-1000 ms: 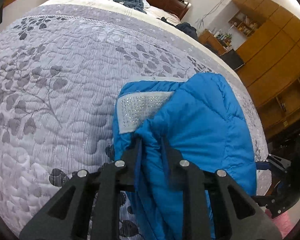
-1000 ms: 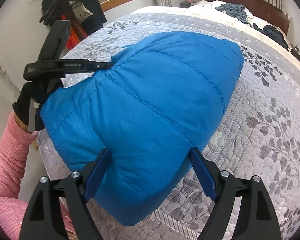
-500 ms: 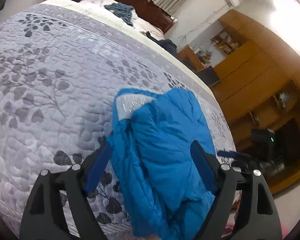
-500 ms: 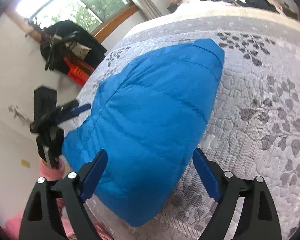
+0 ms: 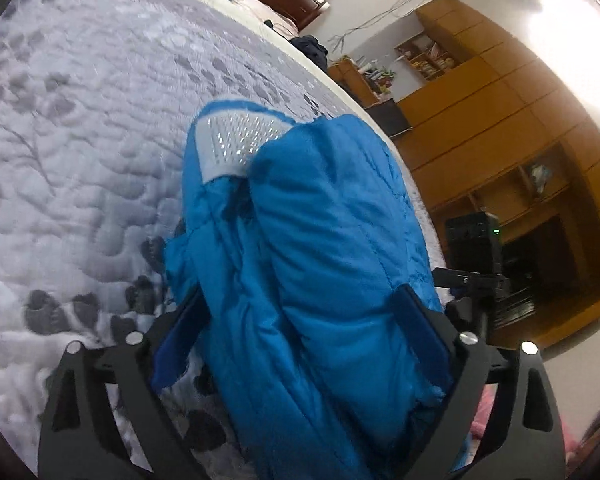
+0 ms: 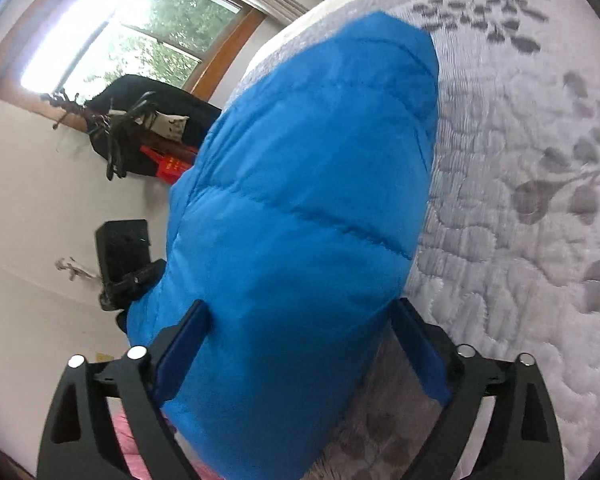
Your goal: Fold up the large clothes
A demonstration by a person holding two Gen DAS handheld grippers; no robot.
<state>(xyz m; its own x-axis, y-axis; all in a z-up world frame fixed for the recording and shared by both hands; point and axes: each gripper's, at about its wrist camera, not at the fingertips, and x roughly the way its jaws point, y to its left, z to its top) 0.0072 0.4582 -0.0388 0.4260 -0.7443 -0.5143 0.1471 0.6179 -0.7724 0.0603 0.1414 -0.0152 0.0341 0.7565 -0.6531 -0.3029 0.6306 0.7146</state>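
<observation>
Landmark: the blue puffer jacket (image 5: 324, 248), folded into a thick bundle on the grey quilted bedspread (image 5: 84, 152), near the bed's edge.

Going left to right. Our left gripper (image 5: 300, 336) sits at the jacket's near left end, jaws spread wide apart, one blue pad on each side of the bulk, clamping nothing. Whether the pads actually touch the fabric we cannot tell. A white dotted lining patch (image 5: 236, 144) shows at the jacket's far end in this view.

Across the jacket, our right gripper (image 6: 300, 344) is at the opposite near end, also spread wide and straddling the padding, gripping nothing. From this side the jacket (image 6: 312, 200) shows smooth quilted panels only.

Key relation: the jacket lies straight ahead of both tools, long axis running away from us toward the headboard side, so each gripper faces along that axis, not across it. Both look about equally close; neither is clearly nearer.

We judge the fold looks mostly done; next move is probably a press, tidy, or re-grip at the near edge. Puffy fill may spring back open.
</observation>
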